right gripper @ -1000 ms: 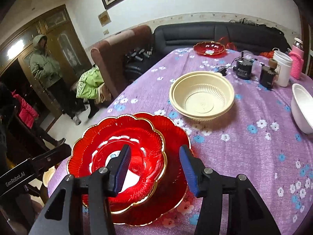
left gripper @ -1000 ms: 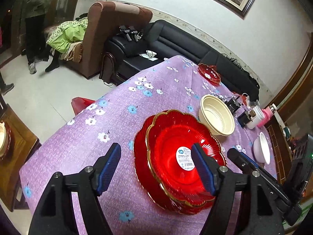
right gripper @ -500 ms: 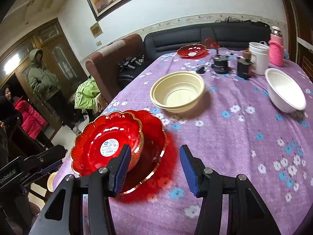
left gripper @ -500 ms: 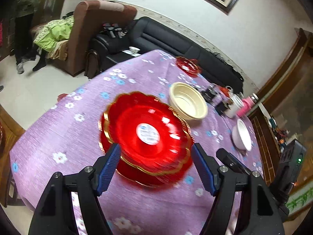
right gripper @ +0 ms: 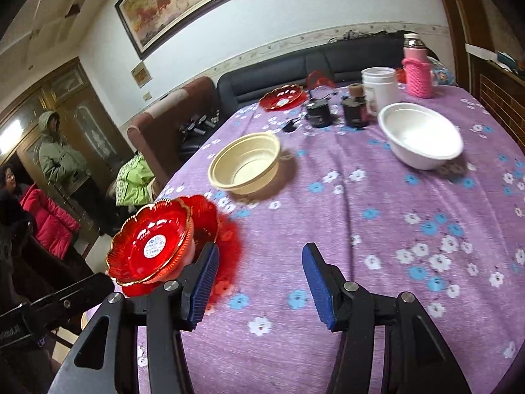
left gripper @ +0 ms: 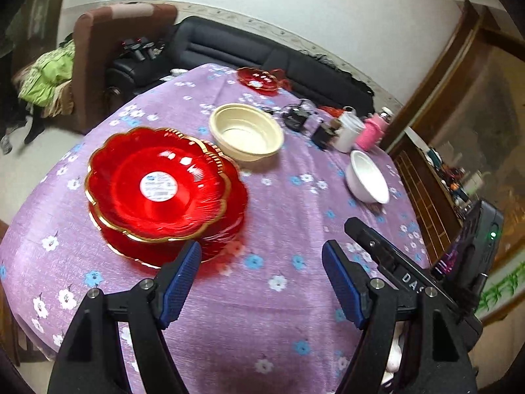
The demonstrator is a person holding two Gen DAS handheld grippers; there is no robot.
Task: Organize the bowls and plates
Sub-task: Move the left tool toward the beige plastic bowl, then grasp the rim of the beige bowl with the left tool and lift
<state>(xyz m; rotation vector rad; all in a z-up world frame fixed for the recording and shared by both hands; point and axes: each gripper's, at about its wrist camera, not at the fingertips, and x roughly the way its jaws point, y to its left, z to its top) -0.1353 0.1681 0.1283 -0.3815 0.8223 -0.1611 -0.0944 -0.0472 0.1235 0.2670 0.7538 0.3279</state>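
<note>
a: both sets of jaws are spread and carrying nothing. the left gripper hangs over bare purple cloth, and so does the right gripper.

b: where's the crockery?

a: the stack of glossy red scalloped plates with gold rims sits just off the left gripper's left finger. beyond it is the cream ribbed plastic bowl, then the white round bowl off to the right. one more red plate sits at the far end.

b: so, bowls next?

a: that's my guess. nest one bowl in the other: pinch a wall at the rim, lift it level, and lower it straight in. the plastic looks light, so a hard squeeze could flex it.

b: and the surroundings?

a: a tabletop under floral purple cloth, with a pink-sleeved flask, a white tub and small dark gadgets near the far edge. past that are a black sofa and a brown armchair, with people standing at the door.
</note>
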